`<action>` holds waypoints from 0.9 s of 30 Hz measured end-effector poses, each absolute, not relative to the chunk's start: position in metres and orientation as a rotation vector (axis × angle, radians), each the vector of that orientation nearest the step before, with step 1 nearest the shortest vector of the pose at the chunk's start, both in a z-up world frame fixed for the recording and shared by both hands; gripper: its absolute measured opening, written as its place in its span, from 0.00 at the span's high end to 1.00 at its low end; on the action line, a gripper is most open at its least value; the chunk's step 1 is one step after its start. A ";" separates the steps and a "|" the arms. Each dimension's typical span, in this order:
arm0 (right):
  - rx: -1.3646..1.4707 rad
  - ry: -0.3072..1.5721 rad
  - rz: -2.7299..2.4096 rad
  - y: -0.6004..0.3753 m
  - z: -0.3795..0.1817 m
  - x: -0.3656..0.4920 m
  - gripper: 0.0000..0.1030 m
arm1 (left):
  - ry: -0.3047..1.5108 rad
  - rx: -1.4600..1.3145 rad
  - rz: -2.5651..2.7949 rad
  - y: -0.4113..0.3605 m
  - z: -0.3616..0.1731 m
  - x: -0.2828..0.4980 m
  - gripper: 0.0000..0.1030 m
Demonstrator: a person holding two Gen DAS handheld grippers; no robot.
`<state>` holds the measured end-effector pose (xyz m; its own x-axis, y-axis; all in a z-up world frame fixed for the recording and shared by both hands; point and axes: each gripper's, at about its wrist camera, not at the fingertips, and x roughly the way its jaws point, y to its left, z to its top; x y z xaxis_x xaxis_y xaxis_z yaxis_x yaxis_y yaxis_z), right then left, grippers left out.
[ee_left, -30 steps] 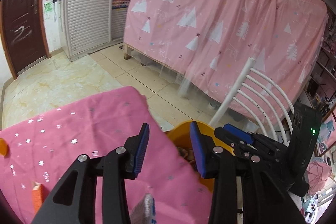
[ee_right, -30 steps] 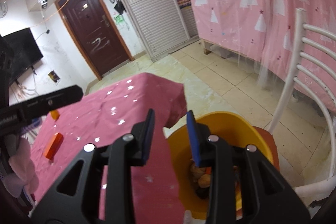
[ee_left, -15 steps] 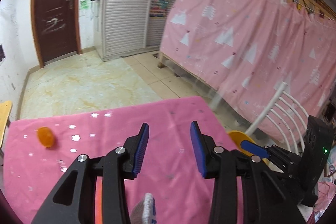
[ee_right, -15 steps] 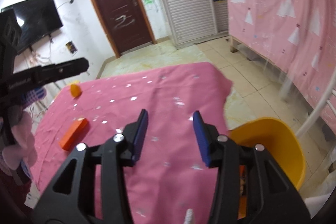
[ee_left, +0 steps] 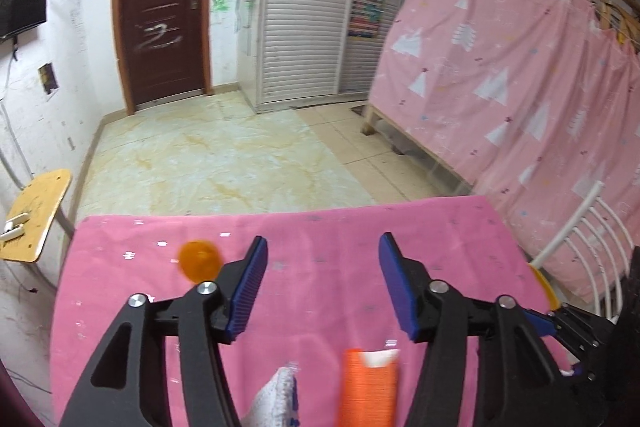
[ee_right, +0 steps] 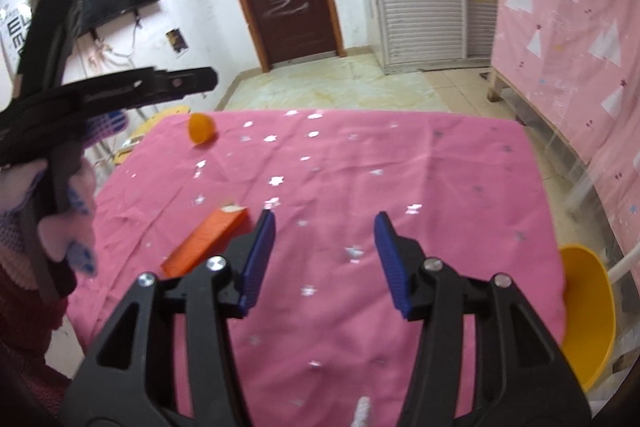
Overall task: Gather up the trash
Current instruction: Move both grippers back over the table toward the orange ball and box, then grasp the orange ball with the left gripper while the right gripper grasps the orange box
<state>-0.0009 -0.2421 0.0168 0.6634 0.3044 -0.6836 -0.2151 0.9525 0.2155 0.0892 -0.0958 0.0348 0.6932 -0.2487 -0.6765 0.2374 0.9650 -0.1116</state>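
Observation:
An orange carton (ee_left: 368, 385) (ee_right: 206, 241) lies on the pink star-print tablecloth (ee_left: 320, 239) (ee_right: 360, 163). It sits low between the fingers of my left gripper (ee_left: 320, 283), which is open and empty above it. A round orange piece (ee_left: 199, 261) (ee_right: 202, 129) lies near the table's far left corner. My right gripper (ee_right: 324, 259) is open and empty over the middle of the cloth, with the carton to its left. A yellow bin (ee_right: 586, 311) stands off the table's right edge.
A white slatted chair (ee_left: 580, 231) stands beside the bin. A pink bed curtain (ee_left: 500, 75) hangs on the right. A small yellow stool (ee_left: 36, 215) stands left of the table. The left gripper's body (ee_right: 100, 95) shows at the left of the right wrist view.
Both grippers have swung away from the yellow bin, back over the table. Both have opened wider. The orange carton now lies between my left fingers.

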 end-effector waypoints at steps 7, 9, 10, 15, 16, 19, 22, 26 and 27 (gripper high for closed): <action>0.100 0.824 0.361 -0.207 0.015 0.008 0.45 | 0.770 -0.016 -0.190 -0.052 0.021 0.113 0.43; 0.090 0.836 0.373 -0.198 0.013 0.010 0.44 | 0.780 -0.019 -0.178 -0.041 0.016 0.119 0.42; 0.085 0.843 0.380 -0.193 0.011 0.010 0.44 | 0.784 -0.018 -0.172 -0.038 0.013 0.123 0.42; 0.079 0.872 0.403 -0.177 0.006 0.014 0.38 | 0.811 -0.019 -0.158 -0.024 -0.001 0.136 0.42; 0.078 0.876 0.404 -0.174 0.006 0.014 0.37 | 0.817 -0.020 -0.160 -0.023 -0.004 0.140 0.42; 0.073 0.891 0.410 -0.168 0.004 0.017 0.36 | 0.834 -0.016 -0.164 -0.022 -0.014 0.145 0.42; 0.062 0.905 0.417 -0.161 0.002 0.018 0.36 | 0.852 -0.007 -0.166 -0.022 -0.022 0.153 0.42; 0.044 0.909 0.427 -0.154 0.001 0.020 0.36 | 0.881 0.015 -0.159 -0.026 -0.033 0.164 0.42; 0.039 0.910 0.429 -0.152 0.001 0.020 0.36 | 0.889 0.017 -0.157 -0.026 -0.035 0.166 0.42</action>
<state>0.0204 -0.1516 0.0008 0.5354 0.3765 -0.7560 -0.3442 0.9147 0.2117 0.1662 -0.0260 -0.0347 0.6195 -0.1295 -0.7742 0.1439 0.9883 -0.0501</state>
